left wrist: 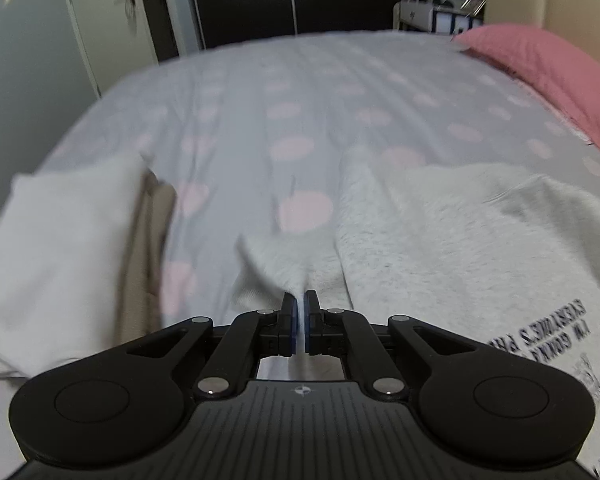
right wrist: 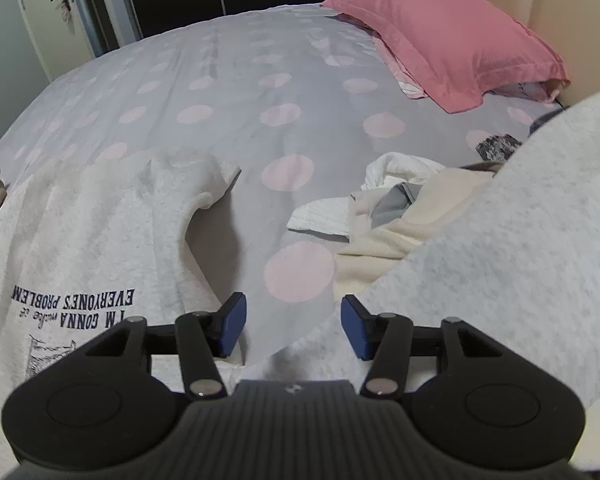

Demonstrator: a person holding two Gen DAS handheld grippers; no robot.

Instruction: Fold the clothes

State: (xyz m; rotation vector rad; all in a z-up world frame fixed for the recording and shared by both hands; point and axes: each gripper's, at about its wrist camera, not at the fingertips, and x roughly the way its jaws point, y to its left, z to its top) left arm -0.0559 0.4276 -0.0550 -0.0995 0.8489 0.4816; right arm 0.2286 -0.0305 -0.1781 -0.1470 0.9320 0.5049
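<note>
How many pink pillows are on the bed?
1. The pillow lies at the far right of the bed, by the headboard. Another may be hidden under it.

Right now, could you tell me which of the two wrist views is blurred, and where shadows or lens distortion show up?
Left wrist view: smeared by motion, worst on the folded white pile at left; the left gripper itself stays sharp, jaws shut on the sweatshirt. Right wrist view: crisp, with a soft shadow under the sweatshirt's lifted edge. Both views: fisheye bends the bed into a dome, corners dark.
</note>
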